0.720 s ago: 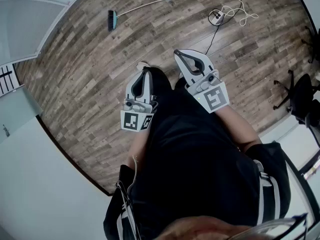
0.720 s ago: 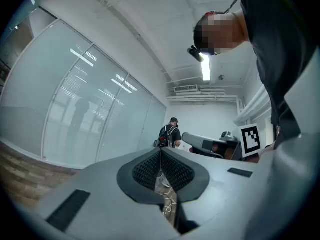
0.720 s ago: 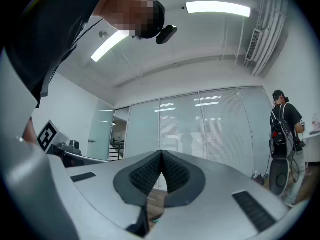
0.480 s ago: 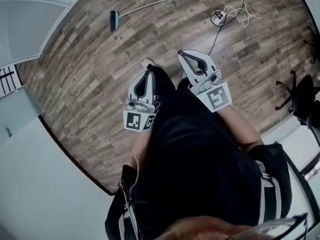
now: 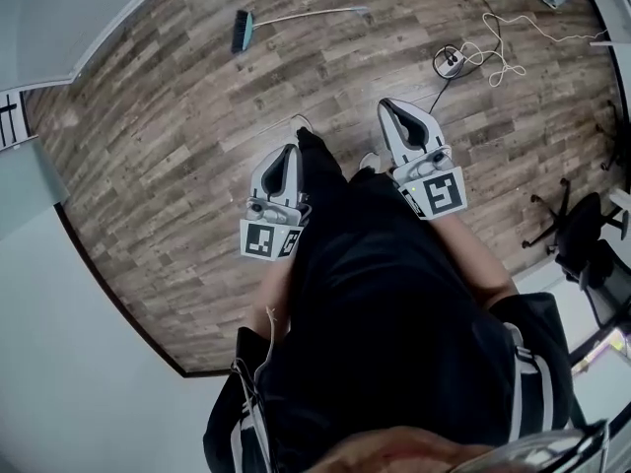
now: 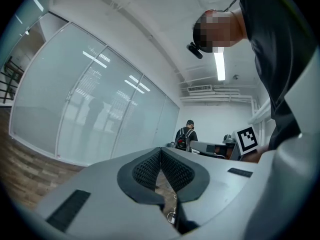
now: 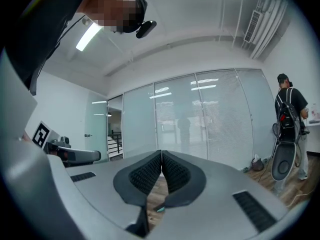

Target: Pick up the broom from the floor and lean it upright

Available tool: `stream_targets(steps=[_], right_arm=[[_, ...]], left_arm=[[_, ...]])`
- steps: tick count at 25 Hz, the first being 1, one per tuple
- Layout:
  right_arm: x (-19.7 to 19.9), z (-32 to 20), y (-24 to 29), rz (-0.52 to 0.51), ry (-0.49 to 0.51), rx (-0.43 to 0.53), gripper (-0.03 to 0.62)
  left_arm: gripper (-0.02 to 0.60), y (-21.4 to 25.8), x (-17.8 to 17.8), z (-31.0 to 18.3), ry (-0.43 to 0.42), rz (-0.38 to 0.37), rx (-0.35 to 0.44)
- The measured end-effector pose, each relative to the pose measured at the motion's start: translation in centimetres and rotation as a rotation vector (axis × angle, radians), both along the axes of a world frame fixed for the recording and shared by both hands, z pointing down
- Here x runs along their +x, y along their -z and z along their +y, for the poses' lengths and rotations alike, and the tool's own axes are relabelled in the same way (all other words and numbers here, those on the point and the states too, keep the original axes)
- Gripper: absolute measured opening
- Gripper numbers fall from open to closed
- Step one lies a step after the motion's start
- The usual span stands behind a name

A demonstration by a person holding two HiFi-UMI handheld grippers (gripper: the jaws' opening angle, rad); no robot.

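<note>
One broom [image 5: 241,31], two grippers [image 5: 289,151] [image 5: 387,106], one office chair [image 5: 582,227].

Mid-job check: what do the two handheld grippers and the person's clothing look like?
The light grey plastic left gripper and matching right gripper have black ribbed pads and a white cube with black square markers each. The person wears black clothing.

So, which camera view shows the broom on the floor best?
The head view: the broom lies whole on the floor, teal head and long handle. The right gripper view shows only a teal sliver under its tongs, perhaps the broom's head. The left gripper view shows nothing of it.
</note>
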State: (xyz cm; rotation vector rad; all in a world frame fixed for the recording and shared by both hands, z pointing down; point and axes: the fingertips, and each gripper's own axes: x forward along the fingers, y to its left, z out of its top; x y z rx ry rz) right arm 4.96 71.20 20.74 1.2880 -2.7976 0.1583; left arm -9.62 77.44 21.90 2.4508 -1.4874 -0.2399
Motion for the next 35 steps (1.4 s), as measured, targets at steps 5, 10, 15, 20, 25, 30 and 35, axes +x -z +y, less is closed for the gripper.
stream_targets(steps=[5, 10, 15, 20, 25, 30, 35], right_arm=[[-5.1, -4.6, 0.3, 0.018, 0.024, 0.008, 0.018], [-10.8, -9.5, 1.3, 0.025, 0.022, 0.028, 0.018], [-15.0, -13.2, 1.5, 0.046, -0.005, 0.054, 0.018], [-17.8, -17.0, 1.3, 0.034, -0.021, 0.066, 0.018], [-19.6, -20.8, 0.8, 0.032, -0.028, 0.074, 0.018], [-19.3, -26.5, -0.4, 0.011, -0.040, 0.050, 0.018], [-16.5, -34.5, -0.8, -0.025, -0.062, 0.115, 0.018]], left_arm=[[0.020, 0.4, -4.4, -4.1, 0.032, -0.007, 0.024], [0.020, 2.0, -8.7, -9.8, 0.081, -0.054, 0.093], [0.020, 2.8, -12.0, -14.9, 0.138, -0.139, 0.136], [0.020, 3.5, -14.7, -20.1, 0.182, -0.319, 0.166], [0.020, 3.9, -16.5, -24.8, 0.220, -0.253, 0.123], [0.020, 2.7, -15.4, -29.2, 0.176, -0.307, 0.108], [0.020, 0.1, -13.7, -36.2, 0.166, -0.389, 0.053]])
